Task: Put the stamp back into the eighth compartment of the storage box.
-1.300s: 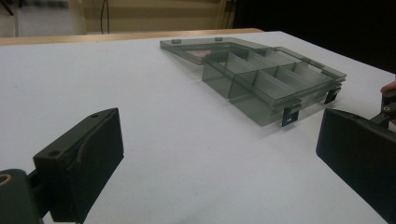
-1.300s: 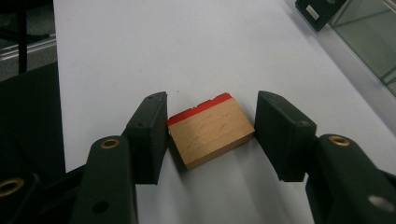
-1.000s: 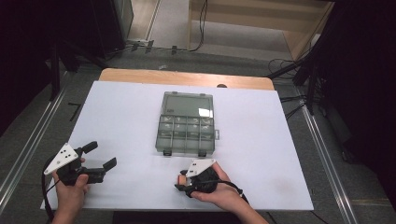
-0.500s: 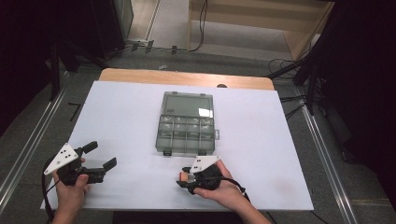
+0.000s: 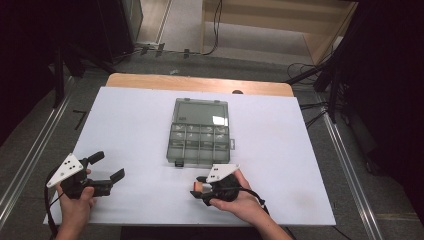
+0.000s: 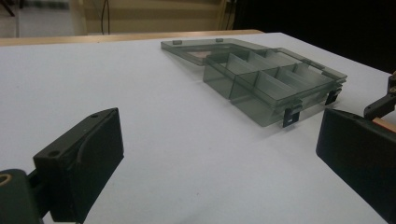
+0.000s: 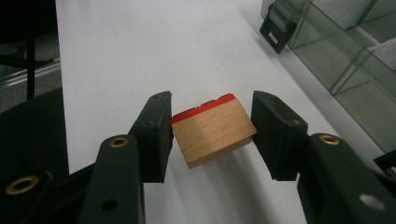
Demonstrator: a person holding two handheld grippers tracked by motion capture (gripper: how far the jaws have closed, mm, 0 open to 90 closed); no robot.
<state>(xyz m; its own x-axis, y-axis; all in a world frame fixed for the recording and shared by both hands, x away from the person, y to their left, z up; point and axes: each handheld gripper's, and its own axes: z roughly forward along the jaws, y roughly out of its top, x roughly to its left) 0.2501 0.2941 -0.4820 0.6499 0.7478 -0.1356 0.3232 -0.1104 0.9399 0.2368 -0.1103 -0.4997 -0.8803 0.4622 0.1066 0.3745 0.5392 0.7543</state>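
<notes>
Partly hidden wooden block (image 7: 212, 132), right gripper (image 7: 211, 135) fingers pinching

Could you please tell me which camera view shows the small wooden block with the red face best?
The right gripper view: the wooden block sits large between the right gripper jaws. The high view shows a small speck; the left gripper view shows a sliver.

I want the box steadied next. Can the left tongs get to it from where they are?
Probably yes: the left tongs stand open, with bare table between them and the box.
</notes>
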